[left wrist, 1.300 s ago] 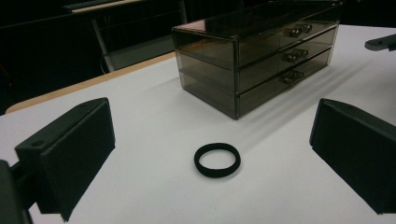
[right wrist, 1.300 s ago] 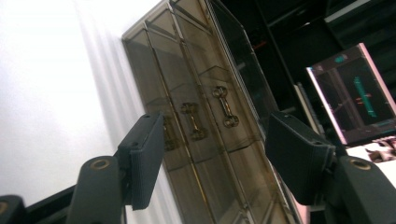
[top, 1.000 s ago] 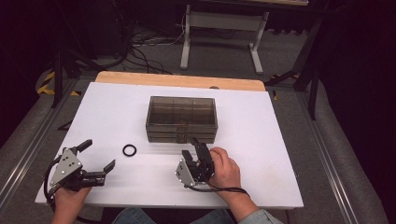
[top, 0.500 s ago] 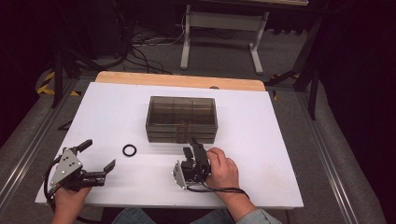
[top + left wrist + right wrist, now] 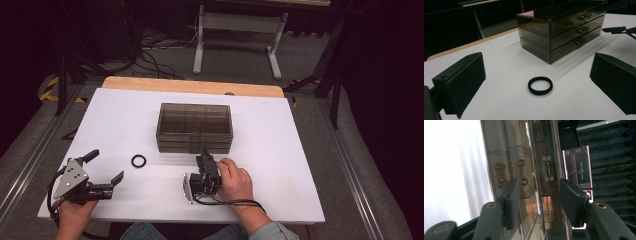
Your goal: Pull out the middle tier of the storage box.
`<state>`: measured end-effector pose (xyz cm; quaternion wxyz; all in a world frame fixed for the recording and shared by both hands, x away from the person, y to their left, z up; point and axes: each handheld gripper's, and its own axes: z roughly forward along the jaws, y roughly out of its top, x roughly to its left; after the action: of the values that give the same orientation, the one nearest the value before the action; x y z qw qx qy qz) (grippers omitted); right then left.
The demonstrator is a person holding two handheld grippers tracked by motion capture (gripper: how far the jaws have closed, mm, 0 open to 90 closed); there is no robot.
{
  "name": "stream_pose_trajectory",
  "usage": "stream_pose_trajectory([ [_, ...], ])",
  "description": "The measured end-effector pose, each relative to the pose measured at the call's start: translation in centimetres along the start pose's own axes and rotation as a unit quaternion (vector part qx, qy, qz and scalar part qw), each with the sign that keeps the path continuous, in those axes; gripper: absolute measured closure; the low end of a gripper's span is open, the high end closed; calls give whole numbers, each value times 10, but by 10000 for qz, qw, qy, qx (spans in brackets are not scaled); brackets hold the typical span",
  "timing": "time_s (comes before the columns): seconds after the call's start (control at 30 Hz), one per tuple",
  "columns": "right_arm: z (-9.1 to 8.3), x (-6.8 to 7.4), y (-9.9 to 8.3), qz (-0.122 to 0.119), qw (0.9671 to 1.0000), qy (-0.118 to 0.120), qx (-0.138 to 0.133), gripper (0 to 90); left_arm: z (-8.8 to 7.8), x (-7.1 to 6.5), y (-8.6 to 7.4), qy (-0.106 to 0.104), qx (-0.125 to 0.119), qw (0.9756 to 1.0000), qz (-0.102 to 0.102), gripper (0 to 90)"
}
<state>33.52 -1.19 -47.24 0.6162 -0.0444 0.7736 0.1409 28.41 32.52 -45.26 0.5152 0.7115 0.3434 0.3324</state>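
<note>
- Rolling sideways since a second ago, right gripper [image 5: 204, 156] narrowing its jaws before the drawer box [image 5: 194, 127], gripping nothing.
- Idling spread wide, left gripper [image 5: 106, 166] facing the black ring [image 5: 540, 85], empty.

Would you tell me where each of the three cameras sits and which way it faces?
High view: above the person's side, looking forward and down on the table; both hands show.
Left gripper view: low, between its wide-open jaws, facing the black ring and drawer box.
Right gripper view: rolled sideways, jaws apart, facing the drawer handles.
All three share the drawer box.
</note>
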Motion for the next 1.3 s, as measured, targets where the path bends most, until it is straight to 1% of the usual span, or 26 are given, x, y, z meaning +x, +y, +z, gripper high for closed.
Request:
stream_pose_trajectory([
  [0.1, 4, 2, 0, 26, 9999, -28, 117, 540, 0, -1, 0, -8, 5, 10000, 11, 8],
  [0.13, 6, 4, 0, -45, 9999, -79, 132, 548, 0, -1, 0, -3, 4, 10000, 3, 9],
  [0.2, 7, 4, 0, -80, 9998, -90, 144, 553, 0, -1, 0, 3, -1, 10000, -9, 9],
  [0.27, 8, 8, 1, -65, 9997, -93, 223, 560, 1, -1, 0, -1, -1, 10000, -14, 9],
  [0.3, 10, 9, 1, -222, 9995, -115, 196, 565, 1, -1, 0, -8, 6, 10000, -6, 8],
  [0.33, 11, 11, 1, -181, 9995, -133, 230, 571, 1, -1, 0, -6, 5, 10000, -7, 9],
  [0.4, 12, 14, 2, -258, 9991, -138, 304, 579, 1, -1, 0, -12, 2, 10000, 1, 9],
  [0.43, 15, 17, 2, -321, 9988, -172, 313, 590, 1, -1, 0, -14, 3, 10000, -3, 9],
  [0.57, 17, 20, 2, -392, 9985, -181, 322, 594, 1, -1, 0, -13, 6, 10000, 3, 9],
  [0.63, 19, 22, 3, -493, 9980, -206, 333, 598, 1, 0, 0, -10, 8, 10000, 1, 9],
  [0.8, 22, 24, 4, -569, 9975, -225, 352, 614, 1, -1, 0, -10, 10, 10000, 3, 9],
  [1.13, 31, 24, 4, -624, 9969, -229, 413, 650, 1, -1, 0, -25, 9, 10000, 19, 8],
  [1.3, 36, 25, 5, -684, 9965, -231, 420, 701, 1, -1, 0, -26, 12, 10000, 22, 9],
])
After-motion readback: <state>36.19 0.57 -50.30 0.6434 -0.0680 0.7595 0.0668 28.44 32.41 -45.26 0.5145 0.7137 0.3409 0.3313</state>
